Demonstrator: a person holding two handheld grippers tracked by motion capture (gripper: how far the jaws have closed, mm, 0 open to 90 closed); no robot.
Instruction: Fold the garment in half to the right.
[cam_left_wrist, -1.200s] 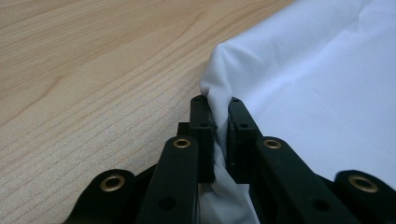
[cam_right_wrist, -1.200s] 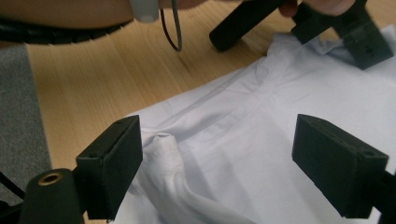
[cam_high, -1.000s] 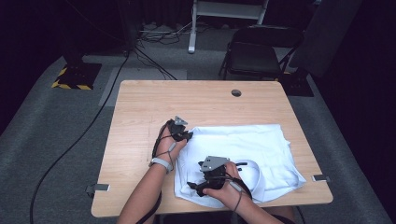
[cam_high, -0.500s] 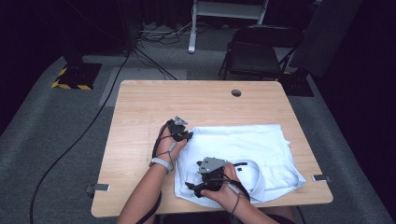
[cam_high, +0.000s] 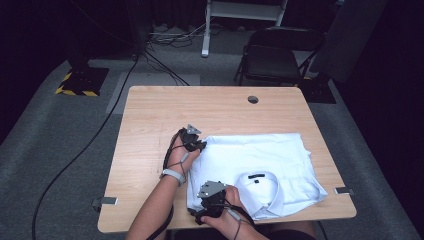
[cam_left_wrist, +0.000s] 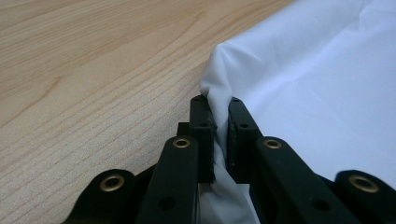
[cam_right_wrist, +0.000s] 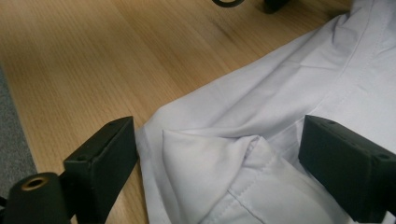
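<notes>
- A white shirt (cam_high: 265, 165) lay folded on the near right part of the wooden table (cam_high: 165, 115), its collar (cam_high: 257, 182) toward the person's edge with a dark label inside it; the cloth was smooth with soft creases.
- The left gripper (cam_high: 196, 145) sat at the shirt's far left corner, its jaws pressed together on a pinched fold of white fabric (cam_left_wrist: 219, 100), as the left gripper view showed.
- The left hand (cam_high: 177, 155) reached forward from the bottom, a grey band on the wrist (cam_high: 172, 175).
- The right gripper (cam_high: 206, 206) rested at the near left corner of the shirt, held by the right hand (cam_high: 227, 212); its jaws stood wide apart on either side of a rumpled hem corner (cam_right_wrist: 219, 154), not closing on it.
- Beyond the table stood a dark chair (cam_high: 272, 55), a black cable (cam_high: 85, 150) across the grey floor, and a yellow-and-black striped base (cam_high: 75, 91).
- A small round hole (cam_high: 253, 99) marked the table's far side.
</notes>
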